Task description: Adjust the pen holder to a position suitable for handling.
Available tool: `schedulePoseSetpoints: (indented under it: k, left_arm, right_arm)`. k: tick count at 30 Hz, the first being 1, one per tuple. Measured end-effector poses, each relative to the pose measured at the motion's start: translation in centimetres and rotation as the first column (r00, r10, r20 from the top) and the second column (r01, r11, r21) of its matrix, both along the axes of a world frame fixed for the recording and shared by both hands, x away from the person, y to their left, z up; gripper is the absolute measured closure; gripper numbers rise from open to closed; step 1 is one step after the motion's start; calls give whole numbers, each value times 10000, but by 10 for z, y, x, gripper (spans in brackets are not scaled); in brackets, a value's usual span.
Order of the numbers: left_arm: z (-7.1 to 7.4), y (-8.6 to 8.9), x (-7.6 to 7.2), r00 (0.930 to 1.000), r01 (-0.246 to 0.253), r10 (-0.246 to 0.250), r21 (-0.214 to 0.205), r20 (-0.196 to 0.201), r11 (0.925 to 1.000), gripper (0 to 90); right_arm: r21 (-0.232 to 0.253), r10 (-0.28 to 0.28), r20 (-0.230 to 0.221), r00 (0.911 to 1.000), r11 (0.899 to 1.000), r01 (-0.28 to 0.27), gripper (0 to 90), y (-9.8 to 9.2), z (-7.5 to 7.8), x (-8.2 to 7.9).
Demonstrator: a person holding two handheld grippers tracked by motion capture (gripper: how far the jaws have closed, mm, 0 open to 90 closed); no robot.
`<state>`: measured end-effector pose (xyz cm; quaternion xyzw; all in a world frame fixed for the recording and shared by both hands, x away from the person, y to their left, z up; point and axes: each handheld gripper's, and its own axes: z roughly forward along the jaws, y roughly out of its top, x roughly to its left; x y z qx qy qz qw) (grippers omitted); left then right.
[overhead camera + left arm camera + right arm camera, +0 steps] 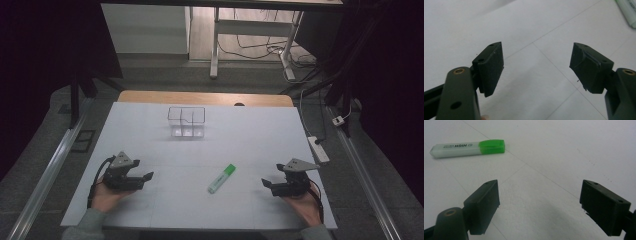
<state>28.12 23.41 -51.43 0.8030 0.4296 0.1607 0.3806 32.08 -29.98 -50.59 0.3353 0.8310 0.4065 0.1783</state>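
A stubby highlighter pen with a whitish translucent barrel and a bright green cap [221, 178] lies flat on the white table top [250, 135], toward the near edge and a little right of the middle, its green cap aimed at the far right corner and its pale end at the near edge. In the right gripper view the pen [468, 148] shows black lettering along its barrel, the word "HIGH" upside down; the smaller print beside it is too fine to read. The left black two-jaw gripper [141, 178] rests low near the near left corner, held in a hand [104, 196] that comes up from the near edge, its jaws pointing right toward the pen and spread wide with nothing between them but bare table. The right black two-jaw gripper [268, 185] sits near the near right corner in the other hand [301, 205], its jaws pointing left toward the pen, likewise wide apart and empty. The pen lies between the two grippers, apart from both and somewhat nearer the right one. In the left gripper view only the pale end of the pen [629, 12] shows, cut off at the top right corner. A clear plastic box with compartments [186, 121] stands toward the far edge, its inner walls hard to make out.
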Motion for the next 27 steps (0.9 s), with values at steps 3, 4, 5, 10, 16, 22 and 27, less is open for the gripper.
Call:
schedulePoseSetpoints:
  k: [3,4,5,10,16,22,27]
  left_arm:
    - [3,-2,7,10000,-88,88,73,-39,9999,273]
    - [3,-2,7,10000,-88,88,73,-39,9999,273]
    - [3,-3,8,10000,-72,72,107,-2,9999,273]
    - [8,-4,14,10000,-54,54,30,27,10000,276]
    - [11,-8,29,9999,82,-82,-68,-67,9999,277]
    - [12,-12,52,9998,24,-27,-138,-197,9999,285]
    - [17,-17,67,9996,-72,68,-137,-267,9999,293]
  right_arm:
    - [-46,-85,24,10000,10000,85,152,0,0,1]
    - [-25,-113,22,9999,9999,113,152,0,0,1]
    - [10,-112,-4,9999,9999,112,152,0,0,1]
    - [11,-149,22,9999,9999,149,152,-1,1,-1]
    - [16,-153,41,9999,9999,153,153,0,1,-2]
    - [23,-190,-6,9998,9998,190,154,-1,0,-1]
    - [-3,-189,-14,9998,9998,189,155,-1,0,-2]
